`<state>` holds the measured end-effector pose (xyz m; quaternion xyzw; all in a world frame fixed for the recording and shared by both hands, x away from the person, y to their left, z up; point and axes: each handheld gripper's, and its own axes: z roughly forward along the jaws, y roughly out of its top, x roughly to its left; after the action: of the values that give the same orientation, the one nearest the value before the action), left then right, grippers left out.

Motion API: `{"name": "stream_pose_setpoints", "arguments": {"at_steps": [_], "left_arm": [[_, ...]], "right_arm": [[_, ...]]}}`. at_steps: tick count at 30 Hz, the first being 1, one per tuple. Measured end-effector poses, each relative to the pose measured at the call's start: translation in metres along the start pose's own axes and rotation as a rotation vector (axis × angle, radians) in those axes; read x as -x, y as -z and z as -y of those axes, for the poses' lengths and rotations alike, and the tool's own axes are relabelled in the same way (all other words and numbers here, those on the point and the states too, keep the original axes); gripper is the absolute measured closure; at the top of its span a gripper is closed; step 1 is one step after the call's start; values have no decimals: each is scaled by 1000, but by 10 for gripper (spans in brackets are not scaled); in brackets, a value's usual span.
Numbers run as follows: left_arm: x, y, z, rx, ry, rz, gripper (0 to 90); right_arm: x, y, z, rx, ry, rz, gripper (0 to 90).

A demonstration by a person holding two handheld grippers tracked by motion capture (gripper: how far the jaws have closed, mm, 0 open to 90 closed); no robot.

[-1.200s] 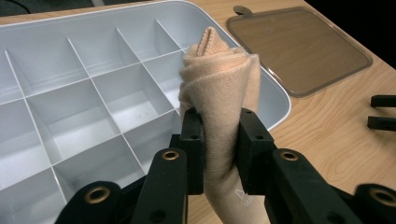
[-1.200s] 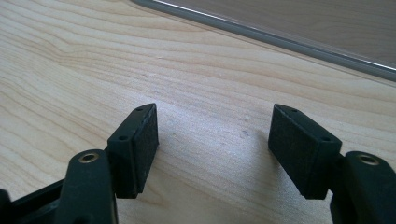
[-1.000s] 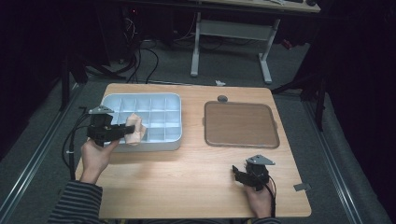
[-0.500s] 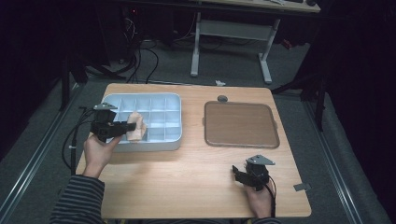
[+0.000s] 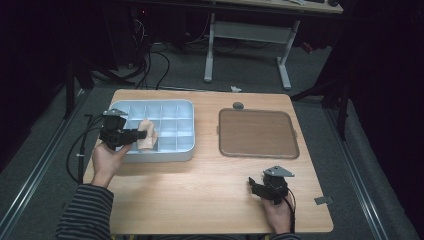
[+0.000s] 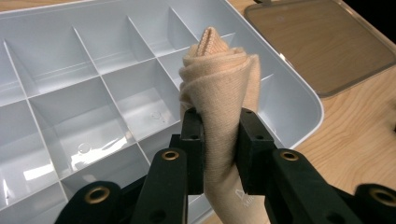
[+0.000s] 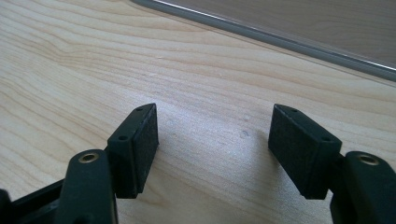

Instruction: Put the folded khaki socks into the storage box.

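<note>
A rolled beige cloth (image 6: 219, 93) is pinched by the left tool (image 6: 219, 140), held level over the grey compartment tray's (image 5: 170, 155) near-left part. The right tool (image 7: 212, 140) is rested, spread, on the table (image 5: 200, 185).

Left gripper (image 5: 142, 135) at 9 o'clock of the high view, jaws pointing toward 3 o'clock, pads pressed in on what they hold. Left hand (image 5: 106, 159) grips its body from below; forearm in a striped sleeve (image 5: 82, 212) enters from 7 o'clock. Right gripper (image 5: 251, 184) at 5 o'clock, jaws toward 9 o'clock, set wide apart. Right hand (image 5: 277, 212) behind it at the bottom edge.
</note>
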<state>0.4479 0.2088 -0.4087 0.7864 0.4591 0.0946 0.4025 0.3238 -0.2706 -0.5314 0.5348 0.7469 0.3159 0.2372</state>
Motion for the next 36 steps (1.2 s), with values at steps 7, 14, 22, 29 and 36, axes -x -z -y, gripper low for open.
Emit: {"name": "stream_pose_setpoints", "arguments": {"at_steps": [7, 14, 22, 29, 36], "left_arm": [[-4, -4, 0, -6, 14, 3, 751], [-6, -8, 0, -9, 20, 7, 751], [-11, -16, 0, -24, 30, 2, 751], [-14, -20, 0, -30, 44, 11, 751], [-14, -27, 0, -43, 61, 48, 751]], "right_arm": [[0, 0, 0, 0, 0, 0, 331], [0, 0, 0, 0, 0, 0, 331], [0, 0, 0, 0, 0, 0, 331], [0, 0, 0, 0, 1, 0, 331], [0, 0, 0, 0, 0, 0, 331]]}}
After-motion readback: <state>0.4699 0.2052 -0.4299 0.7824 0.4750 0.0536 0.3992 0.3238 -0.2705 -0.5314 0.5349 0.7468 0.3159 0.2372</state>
